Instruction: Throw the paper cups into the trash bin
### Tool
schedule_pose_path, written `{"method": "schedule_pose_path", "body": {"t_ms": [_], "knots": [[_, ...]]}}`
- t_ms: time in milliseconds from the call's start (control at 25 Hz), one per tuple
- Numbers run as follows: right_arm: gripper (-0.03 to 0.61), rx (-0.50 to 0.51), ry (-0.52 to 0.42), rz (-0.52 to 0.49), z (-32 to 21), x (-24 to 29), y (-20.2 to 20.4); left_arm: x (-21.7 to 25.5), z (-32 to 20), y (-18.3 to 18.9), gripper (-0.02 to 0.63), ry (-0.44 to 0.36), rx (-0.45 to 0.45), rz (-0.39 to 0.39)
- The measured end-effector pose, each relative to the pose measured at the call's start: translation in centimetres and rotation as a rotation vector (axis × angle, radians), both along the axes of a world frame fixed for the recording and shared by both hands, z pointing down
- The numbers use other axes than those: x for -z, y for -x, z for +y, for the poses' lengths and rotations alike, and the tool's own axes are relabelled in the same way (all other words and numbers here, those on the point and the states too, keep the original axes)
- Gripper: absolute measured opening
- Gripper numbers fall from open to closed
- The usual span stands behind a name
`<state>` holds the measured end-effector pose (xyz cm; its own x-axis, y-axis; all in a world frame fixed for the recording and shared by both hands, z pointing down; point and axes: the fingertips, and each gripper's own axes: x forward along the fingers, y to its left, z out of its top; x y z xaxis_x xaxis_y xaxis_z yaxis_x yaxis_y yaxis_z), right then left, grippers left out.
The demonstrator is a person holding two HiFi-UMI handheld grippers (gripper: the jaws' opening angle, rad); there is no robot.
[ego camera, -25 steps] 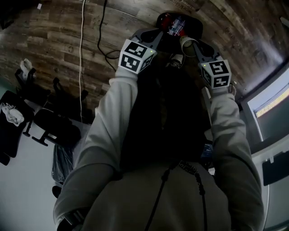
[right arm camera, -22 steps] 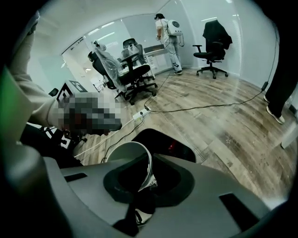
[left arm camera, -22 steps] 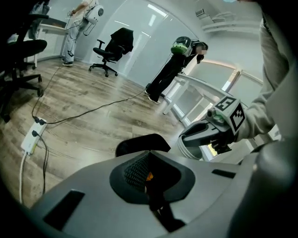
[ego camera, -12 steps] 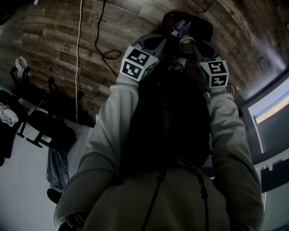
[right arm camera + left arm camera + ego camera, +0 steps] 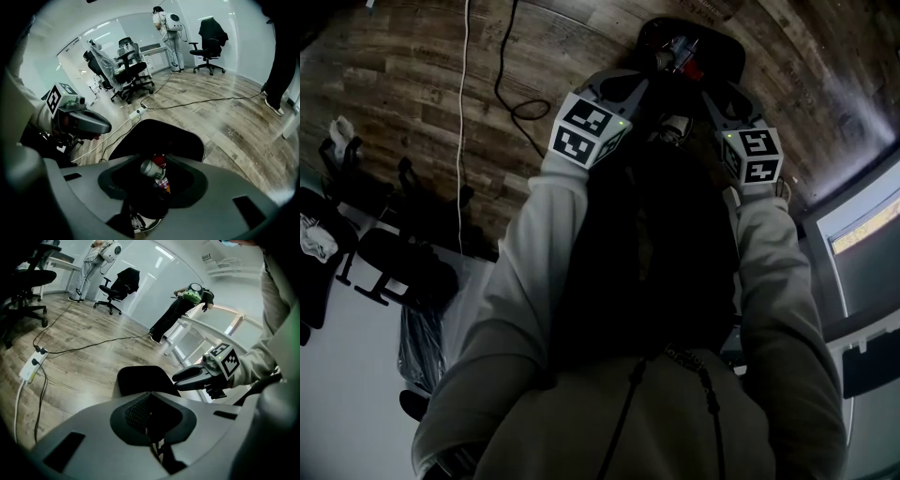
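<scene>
Over trash bin | right gripper jaws just opened wide | paper cup beneath, unheld

2 hand-held grippers | 1 trash bin | 2 paper cups

**Office interior.** Far ahead of the right gripper stand black swivel office chairs on castor bases and a white desk against pale glass partition walls. Nearer it, a white plastic power strip lies on the grey wood-plank laminate floor.
</scene>
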<state>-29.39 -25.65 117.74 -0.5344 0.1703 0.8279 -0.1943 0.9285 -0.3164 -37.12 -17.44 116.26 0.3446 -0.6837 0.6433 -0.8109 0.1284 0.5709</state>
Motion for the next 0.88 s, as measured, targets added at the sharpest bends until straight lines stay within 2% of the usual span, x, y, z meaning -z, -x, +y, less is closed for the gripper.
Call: {"method": "schedule_pose_path", "body": {"t_ms": [200,320,440,560,880], "knots": [[0.138,0.012,-0.008,-0.016,-0.1,2.8,0.1,2.8,-0.2,0.3,-0.006,-0.006,0.021,-0.005],[0.07,0.012,-0.002,-0.014,0.1,5.9,-0.2,5.6,0.3,-0.6,-0.006,0.004,0.011,0.007],[0.026,0.027,-0.027,-0.028,-0.3,9.5,0.2,8.7,0.1,-0.6,-0.006,-0.002,-0.016,-0.017],[0.02,0.04,-0.032,-0.049,-0.1,14.4,0.1,12.8,0.3,-0.1,-0.006,-0.005,0.008,-0.028],[0.02,-0.018,-0.068,-0.135,-0.5,30.6,1.7,26.8,0.9,1.6,-0.006,-0.046,0.012,-0.084]]}}
